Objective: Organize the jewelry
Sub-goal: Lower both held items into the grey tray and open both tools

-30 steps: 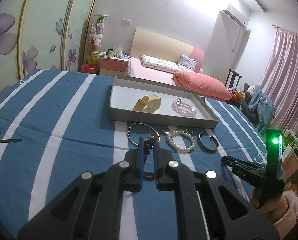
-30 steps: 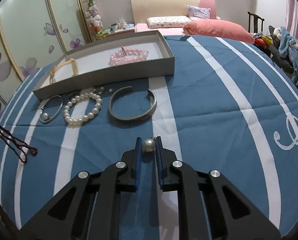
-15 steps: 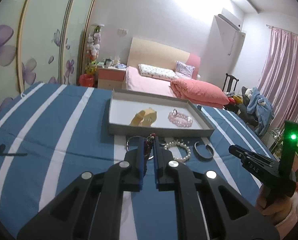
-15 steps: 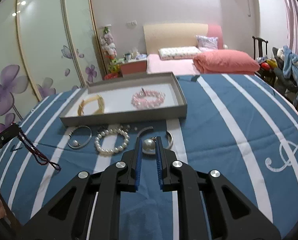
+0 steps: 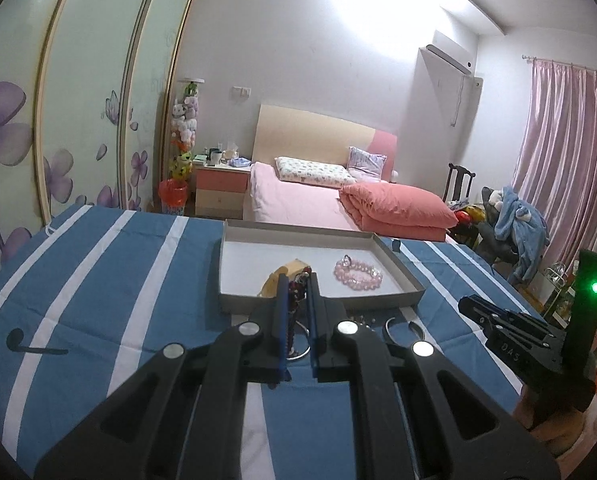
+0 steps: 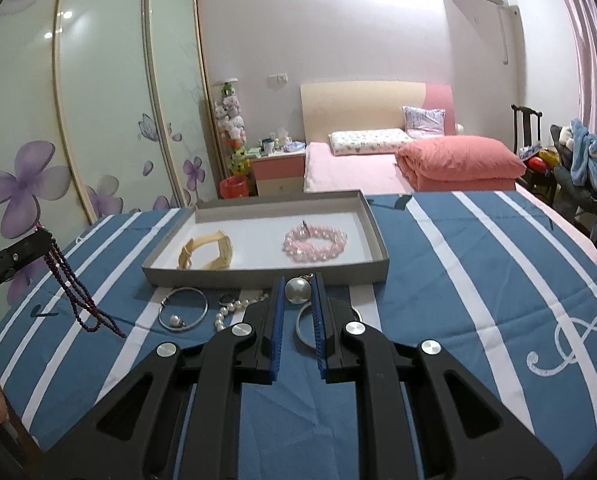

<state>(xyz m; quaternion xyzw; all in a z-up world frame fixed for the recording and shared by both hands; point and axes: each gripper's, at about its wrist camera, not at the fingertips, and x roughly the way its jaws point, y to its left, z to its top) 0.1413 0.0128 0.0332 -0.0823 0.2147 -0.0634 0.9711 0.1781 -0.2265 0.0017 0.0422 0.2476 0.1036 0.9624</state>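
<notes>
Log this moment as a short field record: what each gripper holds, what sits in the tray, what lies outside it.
left gripper: shut on dark bead strand, hanging down
right gripper: shut on pearl pendant
tray: gold bangle, pink bead bracelet
on striped cloth before tray: silver bangle, pearl bracelet, partly hidden

From my left camera, my black right gripper (image 5: pixel 472 312) shows small white letters, seemingly "DAS".
</notes>
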